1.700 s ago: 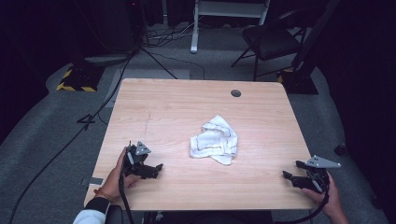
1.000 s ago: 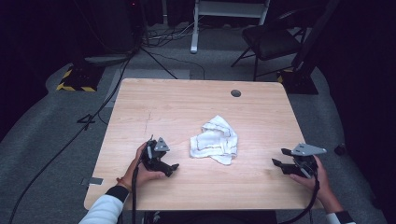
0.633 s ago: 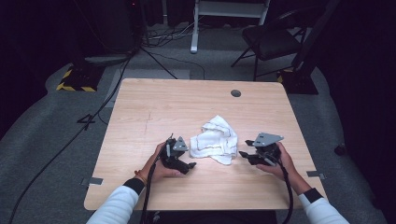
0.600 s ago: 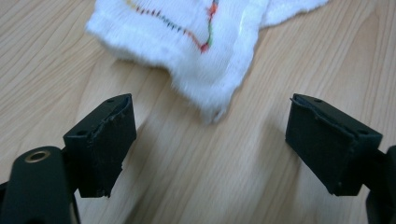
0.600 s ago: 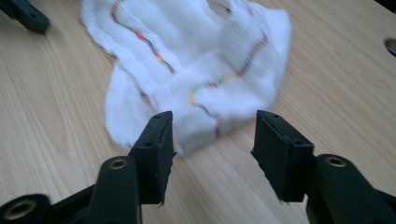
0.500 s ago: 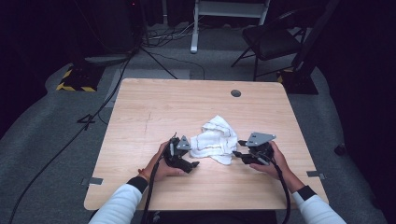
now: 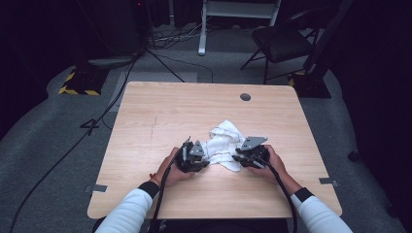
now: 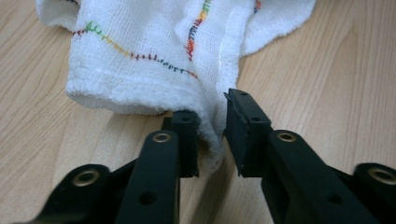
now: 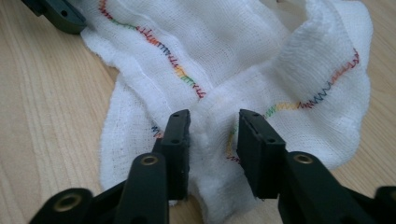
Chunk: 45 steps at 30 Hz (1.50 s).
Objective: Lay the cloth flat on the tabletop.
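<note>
A crumpled white cloth (image 7: 223,142) with rainbow stitching lies right of the middle of the wooden table (image 7: 160,111). My left gripper (image 7: 203,162) is at its left edge and my right gripper (image 7: 237,158) at its right edge. In the left gripper view the left gripper (image 8: 212,135) stands open, its jaws low on the table on either side of a thin fold of the cloth's hem (image 8: 154,51). In the right gripper view the right gripper (image 9: 212,140) is open astride a raised ridge of the cloth (image 9: 243,56). The left gripper's tip (image 9: 56,11) peeks in at the top left there.
A round cable hole (image 7: 245,96) sits near the table's far edge. Beyond the table are a black chair (image 7: 286,41), a white stand (image 7: 201,29), floor cables (image 7: 111,107) and a yellow-and-black striped block (image 7: 77,82).
Both grippers have come in from the near corners of the table to the cloth, and now each has its jaws around a fold. The cloth has not visibly shifted.
</note>
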### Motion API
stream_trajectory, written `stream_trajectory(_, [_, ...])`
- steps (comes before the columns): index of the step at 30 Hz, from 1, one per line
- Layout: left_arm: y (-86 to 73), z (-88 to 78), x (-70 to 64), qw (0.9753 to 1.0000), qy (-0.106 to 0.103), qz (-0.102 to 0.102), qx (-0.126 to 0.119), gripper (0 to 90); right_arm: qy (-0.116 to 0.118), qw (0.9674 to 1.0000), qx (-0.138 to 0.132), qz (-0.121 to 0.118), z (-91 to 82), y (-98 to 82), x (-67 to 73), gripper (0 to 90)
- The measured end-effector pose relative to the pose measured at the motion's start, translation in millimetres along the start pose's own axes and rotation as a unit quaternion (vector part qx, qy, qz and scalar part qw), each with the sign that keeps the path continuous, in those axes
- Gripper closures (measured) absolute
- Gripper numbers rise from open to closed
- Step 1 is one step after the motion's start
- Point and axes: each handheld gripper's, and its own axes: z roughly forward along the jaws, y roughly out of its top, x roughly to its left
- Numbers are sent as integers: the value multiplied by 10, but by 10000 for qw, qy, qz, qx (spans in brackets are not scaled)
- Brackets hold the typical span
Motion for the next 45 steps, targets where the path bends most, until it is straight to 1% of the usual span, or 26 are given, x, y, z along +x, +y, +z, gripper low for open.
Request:
stream_trajectory(4, [6, -70, 6, 9999, -10, 105, -79, 854, -138, 9998, -132, 73, -103, -23, -40, 810])
stream_trajectory(8, [18, -155, 21, 9997, 6, 102, -208, 866, -290, 9989, -329, 180, -223, -28, -87, 826])
stream_trajectory(10, [28, -209, 29, 9994, 30, 103, -330, 868, -412, 9976, -501, 242, -331, -28, -122, 830])
stream_trajectory(11, [43, -274, 29, 9990, 40, 133, -420, 869, -497, 9959, -692, 308, -436, -23, -159, 833])
stream_trajectory(12, [43, -274, 29, 9990, 40, 133, -420, 869, -497, 9959, -692, 308, -436, -23, -159, 833])
stream_trajectory(16, [133, -500, 36, 9959, 114, 103, -895, 871, -681, 9904, -1084, 526, -695, 15, -237, 839])
stream_trajectory(17, [133, -500, 36, 9959, 114, 103, -895, 871, -681, 9904, -1084, 526, -695, 15, -237, 839])
stream_trajectory(18, [173, -602, 40, 9939, 145, 116, -1084, 871, -746, 9871, -1263, 645, -818, 31, -273, 841])
stream_trajectory(20, [221, -721, 35, 9919, 207, 144, -1246, 871, -800, 9842, -1405, 716, -916, 43, -294, 841])
stream_trajectory(21, [221, -721, 35, 9919, 207, 144, -1246, 871, -800, 9842, -1405, 716, -916, 43, -294, 841])
stream_trajectory(22, [268, -823, 30, 9901, 245, 189, -1370, 871, -778, 9810, -1579, 811, -1048, 60, -317, 843])
stream_trajectory(25, [310, -905, 12, 9887, 279, 251, -1453, 871, -828, 9766, -1799, 834, -1204, 89, -316, 844])
stream_trajectory(27, [373, -1020, -25, 9862, 336, 386, -1575, 872, -849, 9743, -1912, 835, -1299, 108, -301, 844])
stream_trajectory(28, [373, -1020, -25, 9862, 336, 386, -1575, 872, -849, 9743, -1912, 835, -1299, 108, -301, 844])
stream_trajectory(29, [402, -1065, -44, 9853, 359, 432, -1615, 872, -906, 9718, -2019, 817, -1390, 130, -278, 844])
stream_trajectory(30, [425, -1104, -62, 9845, 376, 467, -1649, 872, -906, 9718, -2019, 817, -1390, 130, -278, 844])
stream_trajectory(31, [465, -1177, -91, 9829, 414, 507, -1723, 872, -935, 9688, -2140, 832, -1477, 150, -256, 844])
stream_trajectory(32, [465, -1177, -91, 9829, 414, 507, -1723, 872, -935, 9688, -2140, 832, -1477, 150, -256, 844])
stream_trajectory(33, [492, -1233, -109, 9813, 405, 535, -1805, 872, -940, 9647, -2309, 851, -1578, 170, -237, 844])
stream_trajectory(34, [529, -1328, -144, 9788, 433, 618, -1905, 872, -932, 9626, -2384, 885, -1630, 176, -222, 845])
stream_trajectory(35, [543, -1376, -162, 9776, 423, 652, -1956, 872, -937, 9605, -2462, 896, -1679, 182, -205, 845])
stream_trajectory(37, [552, -1409, -176, 9764, 433, 676, -2003, 872, -966, 9582, -2537, 907, -1763, 196, -166, 845])
stream_trajectory(39, [575, -1526, -226, 9735, 443, 760, -2109, 872, -986, 9552, -2636, 920, -1866, 214, -110, 845])
stream_trajectory(41, [580, -1564, -248, 9728, 475, 778, -2132, 872, -1018, 9541, -2665, 911, -1896, 220, -89, 845])
stream_trajectory(42, [588, -1604, -266, 9719, 511, 814, -2151, 872, -1049, 9518, -2742, 886, -1967, 241, -30, 845])
stream_trajectory(45, [605, -1616, -250, 9718, 554, 772, -2159, 872, -1111, 9518, -2735, 837, -2002, 274, 27, 845])
